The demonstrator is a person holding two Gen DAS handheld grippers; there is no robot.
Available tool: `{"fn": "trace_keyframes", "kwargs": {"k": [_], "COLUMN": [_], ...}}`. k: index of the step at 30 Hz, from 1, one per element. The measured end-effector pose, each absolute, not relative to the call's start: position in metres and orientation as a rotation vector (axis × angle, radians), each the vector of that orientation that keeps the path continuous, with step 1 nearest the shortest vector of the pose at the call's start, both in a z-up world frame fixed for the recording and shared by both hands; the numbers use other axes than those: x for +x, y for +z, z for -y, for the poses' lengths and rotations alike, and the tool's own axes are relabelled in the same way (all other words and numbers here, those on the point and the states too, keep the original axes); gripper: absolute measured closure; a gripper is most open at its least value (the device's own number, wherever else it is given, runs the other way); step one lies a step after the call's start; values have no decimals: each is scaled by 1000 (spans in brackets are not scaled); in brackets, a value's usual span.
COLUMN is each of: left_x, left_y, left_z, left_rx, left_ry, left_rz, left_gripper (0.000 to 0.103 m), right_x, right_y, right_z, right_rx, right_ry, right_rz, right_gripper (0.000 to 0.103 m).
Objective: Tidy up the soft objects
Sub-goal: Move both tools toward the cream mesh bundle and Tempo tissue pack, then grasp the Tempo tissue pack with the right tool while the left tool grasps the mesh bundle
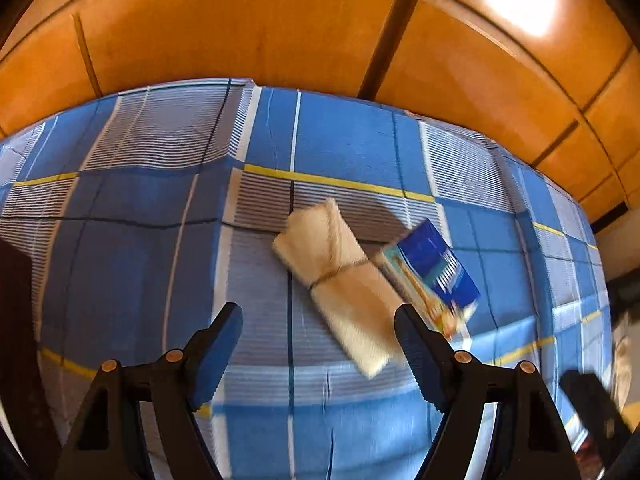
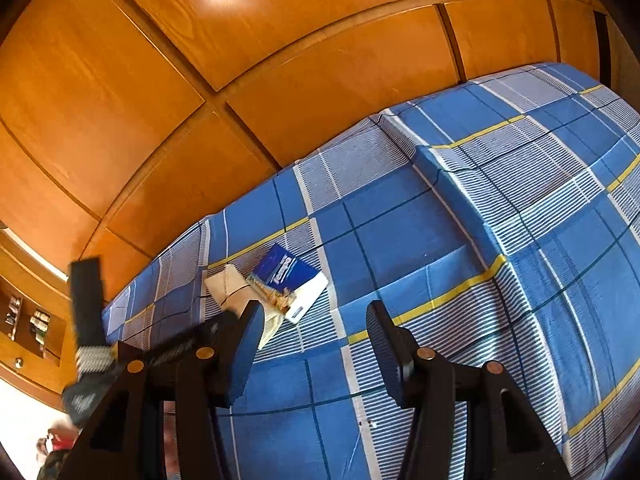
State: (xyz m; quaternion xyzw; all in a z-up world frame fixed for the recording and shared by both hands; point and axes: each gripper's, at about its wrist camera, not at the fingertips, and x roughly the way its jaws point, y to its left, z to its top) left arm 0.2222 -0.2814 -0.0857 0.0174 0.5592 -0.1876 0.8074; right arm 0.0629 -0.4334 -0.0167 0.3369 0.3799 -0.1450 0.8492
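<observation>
A cream rolled cloth [image 1: 336,280], tied round its middle with a thin string, lies slantwise on the blue checked bed sheet [image 1: 140,240]. A blue printed packet [image 1: 434,270] lies against the cloth's right side. My left gripper [image 1: 318,312] hovers over the near end of the cloth. It is open, and the cloth's end shows beside its right finger with no pad pressing on it. In the right wrist view the rolled cloth [image 2: 226,284] and the blue packet [image 2: 288,278] lie beyond my right gripper [image 2: 315,308], which is open and holds nothing.
An orange wooden wardrobe [image 1: 280,32] stands behind the bed. A raised fold in the sheet [image 2: 460,200] runs across the bed on the right. A blurred black finger [image 2: 86,300] of the other tool shows at left, before a wall shelf [image 2: 32,324].
</observation>
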Motion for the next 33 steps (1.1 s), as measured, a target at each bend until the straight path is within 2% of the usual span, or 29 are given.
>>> {"fn": "trace_keyframes", "kwargs": {"k": [9, 10, 11, 12, 14, 22, 28, 33], "left_x": [244, 243, 241, 236, 231, 169, 123, 120], "left_y": [-99, -99, -98, -97, -95, -88, -87, -90], "left_z": [308, 310, 310, 310, 305, 241, 201, 198], "left_rx": [121, 142, 159, 183, 193, 186, 193, 181], "left_ry": [-381, -393, -413, -456, -495, -616, -649, -658], "left_rz": [-1173, -1159, -1143, -1134, -1143, -1197, -1143, -1109], "left_gripper": [25, 35, 54, 62, 68, 71, 70, 69], "right_x": [64, 63, 64, 64, 65, 66, 72, 87], "right_y": [-19, -19, -19, -19, -20, -15, -21, -34], "right_z": [433, 433, 433, 433, 432, 428, 420, 402], "right_rx": [752, 752, 752, 750, 747, 721, 682, 599], "right_ry": [-283, -281, -280, -278, -277, -264, -247, -198], "right_rz": [-809, -810, -813, -815, -823, -823, -871, -962], "right_gripper": [49, 49, 49, 49, 49, 49, 49, 49]}}
